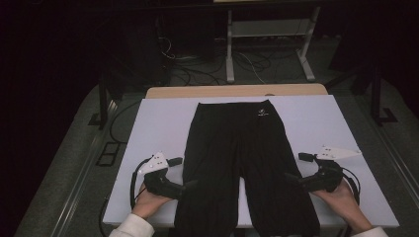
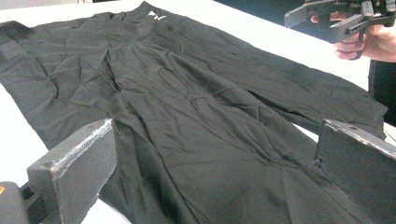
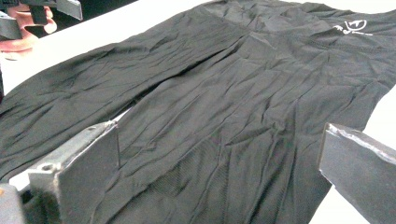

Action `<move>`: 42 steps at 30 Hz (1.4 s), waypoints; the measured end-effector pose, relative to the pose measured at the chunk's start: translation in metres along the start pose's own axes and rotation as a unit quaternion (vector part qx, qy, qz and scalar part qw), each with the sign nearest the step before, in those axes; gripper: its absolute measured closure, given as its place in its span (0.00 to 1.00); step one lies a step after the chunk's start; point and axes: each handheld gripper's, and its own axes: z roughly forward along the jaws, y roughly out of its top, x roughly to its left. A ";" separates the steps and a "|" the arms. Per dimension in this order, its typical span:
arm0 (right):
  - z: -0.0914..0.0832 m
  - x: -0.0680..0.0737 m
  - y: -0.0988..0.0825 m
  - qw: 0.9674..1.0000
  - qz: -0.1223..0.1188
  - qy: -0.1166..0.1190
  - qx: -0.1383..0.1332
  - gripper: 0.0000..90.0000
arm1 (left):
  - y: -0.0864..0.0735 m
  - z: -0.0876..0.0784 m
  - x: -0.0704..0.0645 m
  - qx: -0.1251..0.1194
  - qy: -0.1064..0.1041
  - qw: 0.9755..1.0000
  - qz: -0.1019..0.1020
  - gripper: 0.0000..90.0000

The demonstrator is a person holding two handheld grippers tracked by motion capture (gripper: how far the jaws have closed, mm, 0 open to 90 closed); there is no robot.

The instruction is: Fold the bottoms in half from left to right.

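A pair of black, thin woven trousers (image 1: 242, 158) lies flat on the white tabletop (image 1: 158, 123), waistband at the far end and both legs running toward the person, the hems draping over the near edge. A small white logo (image 1: 262, 112) marks the waistband. The left tool (image 1: 190, 183) sits at the outer edge of the left leg, the right tool (image 1: 289, 177) at the outer edge of the right leg; each has its jaws spread wide with nothing between them. The fabric appears light, limp and finely creased, so it will likely sag and fold wherever unsupported. Pinching a single edge layer at the side seams or waistband corners should give the surest hold.
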 end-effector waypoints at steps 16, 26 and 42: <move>-0.002 0.002 0.001 1.000 0.003 -0.009 0.001 0.00 | 0.000 0.000 -0.001 0.002 0.005 1.000 0.005 0.00; -0.005 0.003 0.008 1.000 0.001 -0.020 0.002 0.00 | 0.000 0.001 -0.002 0.003 0.007 1.000 0.004 0.00; 0.000 -0.003 0.031 1.000 -0.003 -0.023 0.015 0.00 | 0.000 0.001 -0.001 0.004 0.009 1.000 0.004 0.00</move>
